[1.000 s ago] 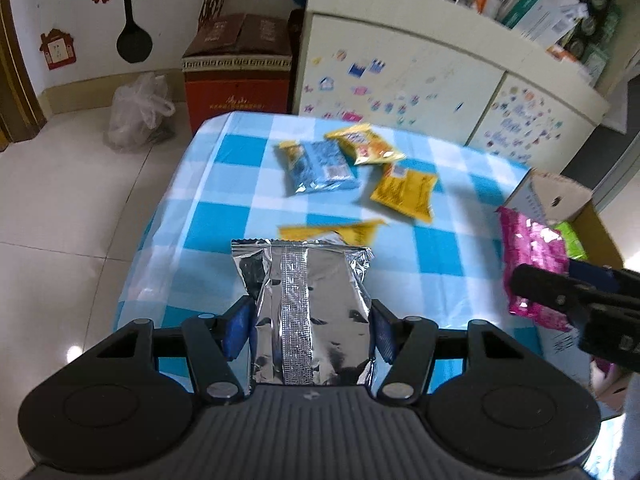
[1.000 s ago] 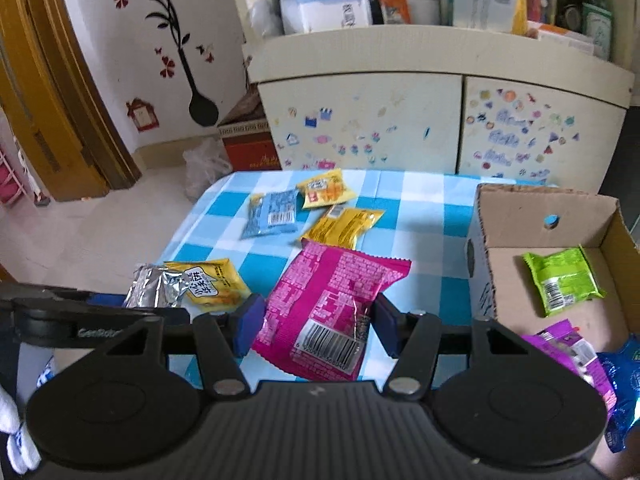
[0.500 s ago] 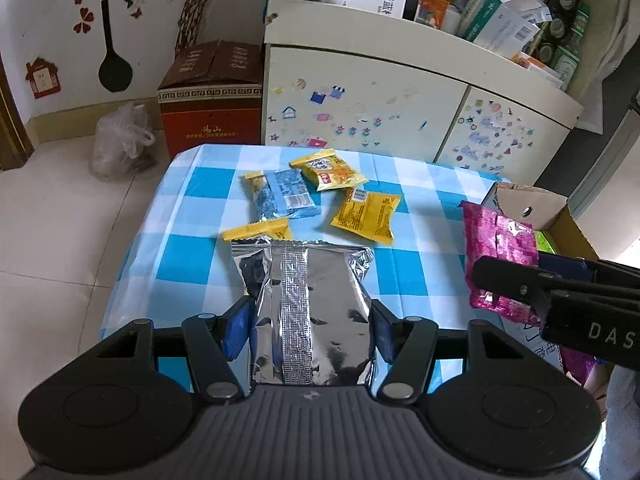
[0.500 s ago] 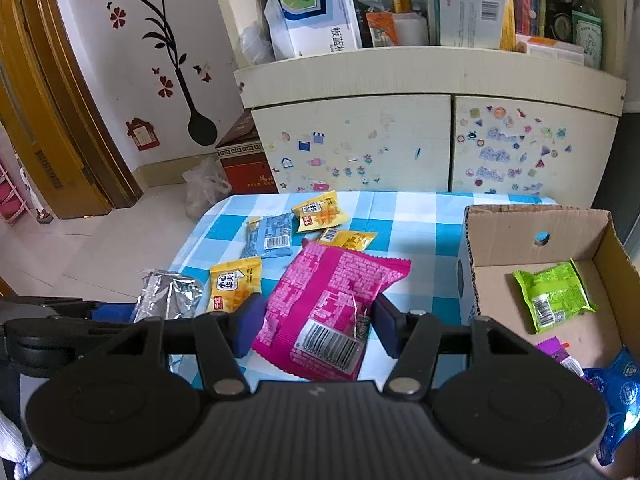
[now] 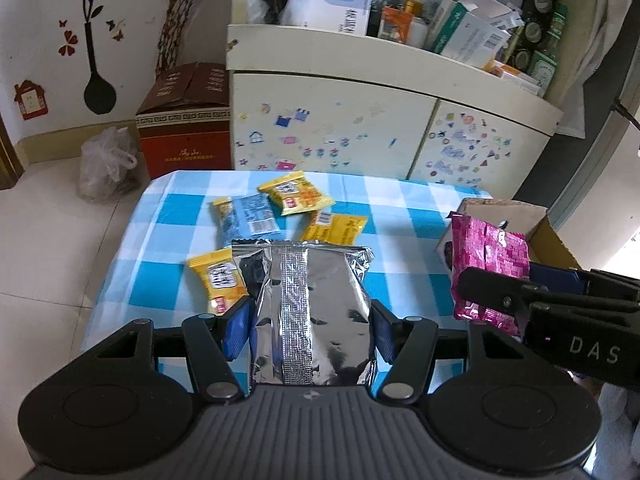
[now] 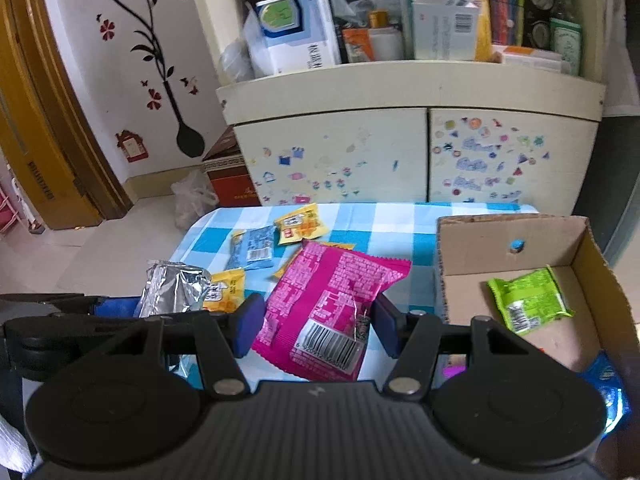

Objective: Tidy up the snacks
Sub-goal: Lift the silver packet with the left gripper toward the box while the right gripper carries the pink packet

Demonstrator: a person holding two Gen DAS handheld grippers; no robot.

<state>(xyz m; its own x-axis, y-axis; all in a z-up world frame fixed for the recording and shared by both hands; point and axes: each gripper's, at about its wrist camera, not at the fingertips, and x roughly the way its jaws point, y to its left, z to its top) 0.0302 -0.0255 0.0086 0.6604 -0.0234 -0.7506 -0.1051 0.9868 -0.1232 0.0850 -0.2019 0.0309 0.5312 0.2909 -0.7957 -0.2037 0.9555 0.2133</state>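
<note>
The cardboard box [image 6: 516, 276] stands at the right edge of the checked blue-and-white table [image 6: 396, 220]; inside it lies one green packet [image 6: 528, 300] with a barcode label, and a blue wrapper [image 6: 608, 376] shows at the box's near corner, partly hidden. The right gripper [image 6: 316, 320] pinches a pink packet [image 6: 332, 304] between its blue pads, held just left of the box and above the table; the packet carries a barcode and small white print too fine to read. The left gripper [image 5: 304, 320] is clamped on a silver foil packet [image 5: 308, 304], well left of the box, seam side up. On the table left of the box lie four packets: three yellow ones [image 5: 294, 192] [image 5: 334, 228] [image 5: 218, 280] and one light blue packet [image 5: 250, 216], with labels not legible. The letters "DAS" show on the right gripper's body in the left wrist view.
</note>
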